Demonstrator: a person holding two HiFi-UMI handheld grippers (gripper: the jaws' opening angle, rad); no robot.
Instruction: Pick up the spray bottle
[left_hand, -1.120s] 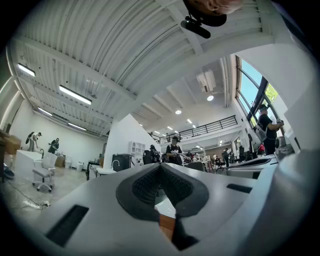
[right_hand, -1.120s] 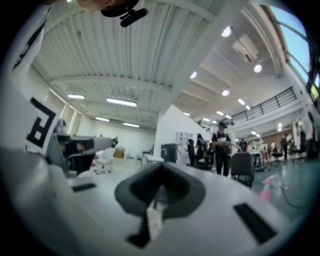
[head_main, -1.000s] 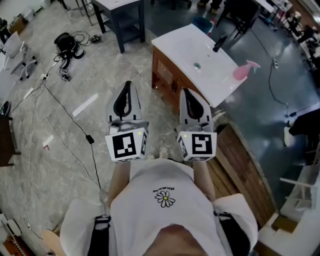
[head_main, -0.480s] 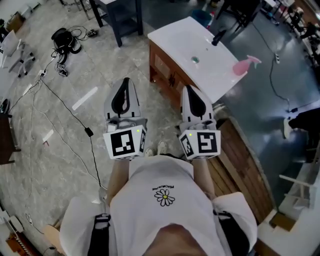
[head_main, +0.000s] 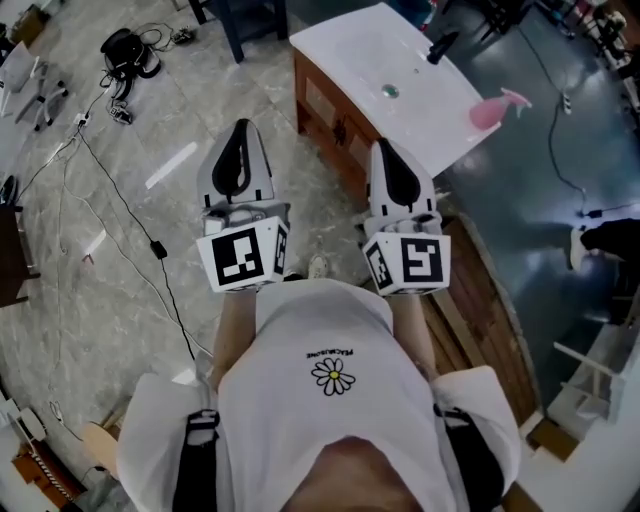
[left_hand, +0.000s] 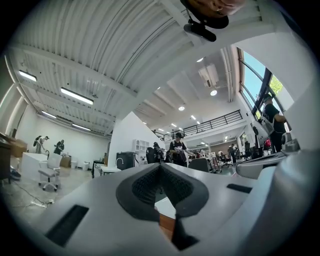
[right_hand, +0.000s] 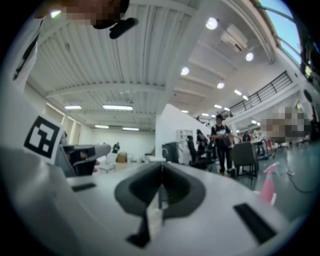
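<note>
A pink spray bottle (head_main: 488, 110) stands at the right end of a white sink counter (head_main: 350, 50) on a wooden cabinet, up and to the right in the head view. In the right gripper view the pink spray bottle (right_hand: 267, 185) shows small at the right. My left gripper (head_main: 240, 150) and right gripper (head_main: 385, 165) are held side by side in front of my chest, both short of the counter. Their jaws are pressed together with nothing between them. The right gripper points toward the cabinet's near corner. The left gripper hangs over the floor left of the cabinet.
A black faucet (head_main: 443, 45) and a drain (head_main: 389, 91) sit on the counter. Cables (head_main: 110, 200) run across the grey floor at left. A dark table's legs (head_main: 250, 25) stand behind. Wooden planks (head_main: 480, 300) lie at right. People stand far off (left_hand: 177, 147).
The counter and bottle have slid upward in the head view. Both grippers have drifted slightly apart and stay shut.
</note>
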